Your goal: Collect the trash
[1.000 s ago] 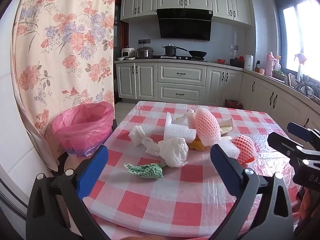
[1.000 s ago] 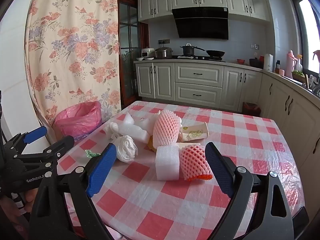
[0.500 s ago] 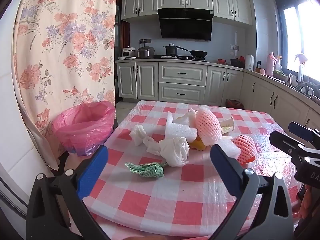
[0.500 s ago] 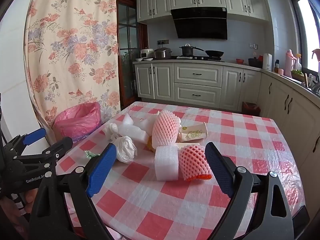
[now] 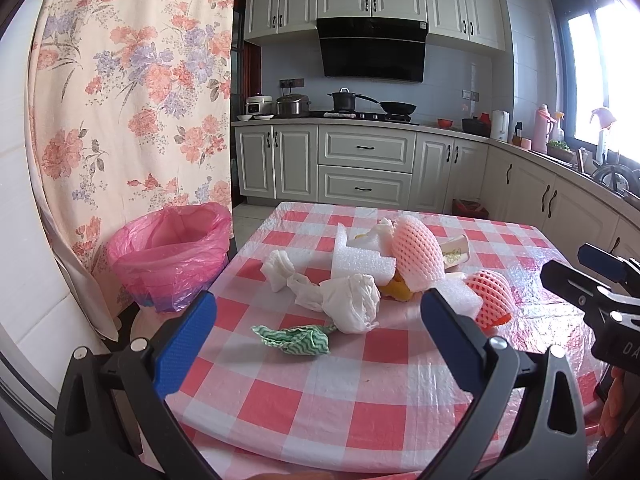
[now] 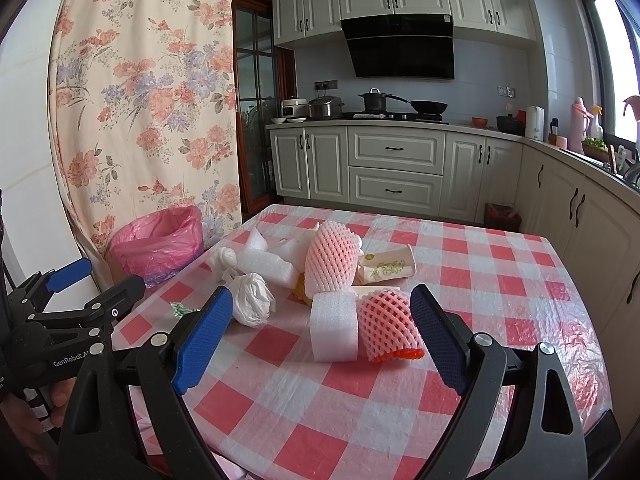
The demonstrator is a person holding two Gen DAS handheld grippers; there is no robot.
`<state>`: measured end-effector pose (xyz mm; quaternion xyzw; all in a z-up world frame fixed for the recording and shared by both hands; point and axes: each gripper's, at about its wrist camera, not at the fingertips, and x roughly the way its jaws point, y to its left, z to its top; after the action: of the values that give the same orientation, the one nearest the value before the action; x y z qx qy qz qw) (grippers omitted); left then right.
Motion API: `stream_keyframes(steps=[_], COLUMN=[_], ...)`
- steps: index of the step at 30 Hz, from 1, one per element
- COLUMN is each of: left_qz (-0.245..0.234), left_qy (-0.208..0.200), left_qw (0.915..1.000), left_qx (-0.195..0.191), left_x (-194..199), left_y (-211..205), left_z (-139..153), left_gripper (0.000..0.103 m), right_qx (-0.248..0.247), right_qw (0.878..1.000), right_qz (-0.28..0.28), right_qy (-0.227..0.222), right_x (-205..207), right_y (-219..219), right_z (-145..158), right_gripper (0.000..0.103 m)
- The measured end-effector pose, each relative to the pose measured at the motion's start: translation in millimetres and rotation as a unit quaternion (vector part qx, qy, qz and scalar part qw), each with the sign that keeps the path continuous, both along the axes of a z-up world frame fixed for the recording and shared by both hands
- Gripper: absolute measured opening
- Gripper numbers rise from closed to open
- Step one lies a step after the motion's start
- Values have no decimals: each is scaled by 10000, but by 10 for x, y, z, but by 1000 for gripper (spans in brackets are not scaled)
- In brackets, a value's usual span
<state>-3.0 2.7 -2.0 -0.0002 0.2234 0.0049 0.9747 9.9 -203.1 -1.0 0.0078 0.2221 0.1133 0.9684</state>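
A pile of trash lies on the red-checked table (image 5: pixel 320 400): a green crumpled wrapper (image 5: pixel 294 338), a white plastic bag (image 5: pixel 352 304), white foam blocks (image 5: pixel 360 266), pink foam nets (image 5: pixel 418 258) and an orange-pink net (image 6: pixel 388 322) beside a foam block (image 6: pixel 334 326). My left gripper (image 5: pixel 318 336) is open and empty, just short of the green wrapper. My right gripper (image 6: pixel 320 332) is open and empty, its fingers either side of the foam block and net, still short of them. A bin lined with a pink bag (image 5: pixel 172 256) stands left of the table.
A flowered curtain (image 5: pixel 132 100) hangs at the left behind the bin. A flattened paper cup (image 6: pixel 386 268) lies in the pile. Kitchen cabinets (image 5: pixel 364 168) and a counter with pots stand beyond the table. The other gripper shows at each view's edge.
Both grippers have crept slightly forward toward the pile. Both stay open and nothing on the table has moved.
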Motion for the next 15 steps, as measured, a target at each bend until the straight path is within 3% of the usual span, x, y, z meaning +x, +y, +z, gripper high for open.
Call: stream_keyframes(steps=[15], left_qz=[4], left_qy=[1], left_qw=[10000], left_qx=[-3], left_x=[0], left_y=[5], left_z=[3], left_gripper=[99], right_qx=[25], right_qw=[10000], right_qz=[5], right_qy=[-1], right_x=[-1], right_y=[-11], right_z=[-17], right_gripper=[85])
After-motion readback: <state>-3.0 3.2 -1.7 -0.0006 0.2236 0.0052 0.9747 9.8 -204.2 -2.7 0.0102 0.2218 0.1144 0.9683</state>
